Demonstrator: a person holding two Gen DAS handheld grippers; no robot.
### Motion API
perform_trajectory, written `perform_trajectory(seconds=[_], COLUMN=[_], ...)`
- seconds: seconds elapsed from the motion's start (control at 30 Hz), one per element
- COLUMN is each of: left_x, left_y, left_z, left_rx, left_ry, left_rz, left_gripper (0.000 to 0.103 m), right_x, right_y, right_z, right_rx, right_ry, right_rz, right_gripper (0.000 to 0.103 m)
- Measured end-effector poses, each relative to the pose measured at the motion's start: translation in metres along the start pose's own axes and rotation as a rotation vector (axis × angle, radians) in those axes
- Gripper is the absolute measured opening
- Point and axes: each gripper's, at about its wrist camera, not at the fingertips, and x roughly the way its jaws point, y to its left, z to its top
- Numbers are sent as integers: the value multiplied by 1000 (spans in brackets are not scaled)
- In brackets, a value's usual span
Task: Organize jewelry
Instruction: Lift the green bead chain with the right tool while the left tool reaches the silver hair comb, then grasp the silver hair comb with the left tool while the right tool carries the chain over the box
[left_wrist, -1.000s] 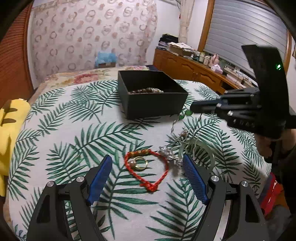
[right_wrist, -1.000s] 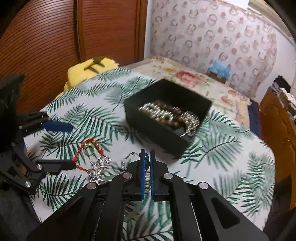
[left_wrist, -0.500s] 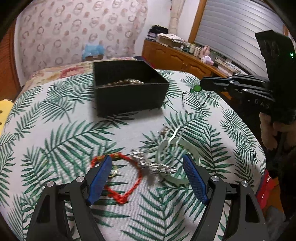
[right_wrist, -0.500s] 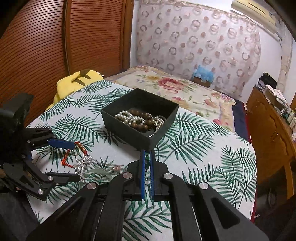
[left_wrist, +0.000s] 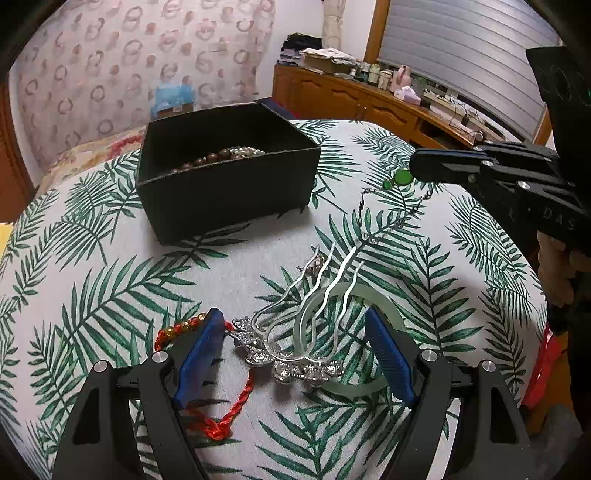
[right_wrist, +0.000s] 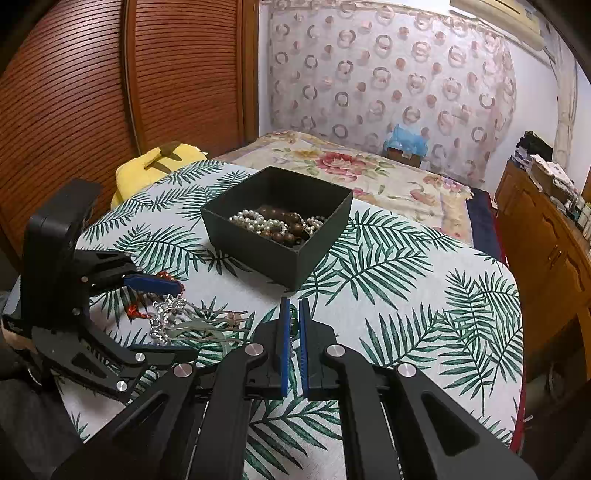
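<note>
Beside the black box (left_wrist: 225, 192), the left tongs (left_wrist: 295, 354) cover part of the red cord bracelet (left_wrist: 236, 406) and the pale green bangle (left_wrist: 384, 310). The right tongs (right_wrist: 291, 332) hide most of the green pendant (right_wrist: 293, 319). Items on the wooden cabinet (left_wrist: 354, 107) behind the box are too small to identify.

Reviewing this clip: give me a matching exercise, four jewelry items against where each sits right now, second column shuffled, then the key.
Items:
1. pearl and wooden beads
2. green-stone chain
3. silver hair comb
4. red cord bracelet

Places:
A. partly under the left gripper's left finger
B. inside the black box
C. pinched in the right gripper
D. between the left gripper's open fingers, on the leaf-print cloth

Pairs: 1-B, 2-C, 3-D, 4-A
</note>
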Motion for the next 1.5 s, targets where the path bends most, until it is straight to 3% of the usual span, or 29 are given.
perform_trajectory(seconds=[0.13, 0.23, 0.93, 0.97, 1.03, 1.1, 1.2, 1.33, 1.4, 1.5], left_x=[-1, -4, -28, -29, -30, -32, -28, -27, -26, -24], left_y=[-1, 2, 19, 19, 22, 26, 24, 29, 29, 24], left_z=[0, -2, -1, 0, 2, 5, 7, 8, 7, 9], left_rx=[26, 24, -27, -30, -40, -58, -36, -67, -75, -80], left_ry=[0, -2, -90, -94, -102, -104, -90, -88, -88, -88], left_rz=[25, 13, 45, 46, 60, 31, 69, 45, 33, 13], left_gripper=[59, 55, 54, 49, 20, 20, 20, 20, 24, 56], right_x=[1, 3, 4, 4, 3, 3, 3, 2, 2, 3], right_y=[1, 0, 6, 6, 6, 6, 6, 5, 4, 3], right_z=[-4, -5, 0, 1, 0, 1, 3, 2, 1, 0], right_rx=[6, 11, 1, 2, 2, 3, 4, 7, 11, 14], right_ry=[1, 4, 0, 0, -1, -1, -2, -5, -4, -2], right_rz=[6, 8, 17, 17, 18, 17, 16, 16, 16, 16], right_gripper=[5, 5, 5, 5, 5, 5, 5, 5, 5, 5])
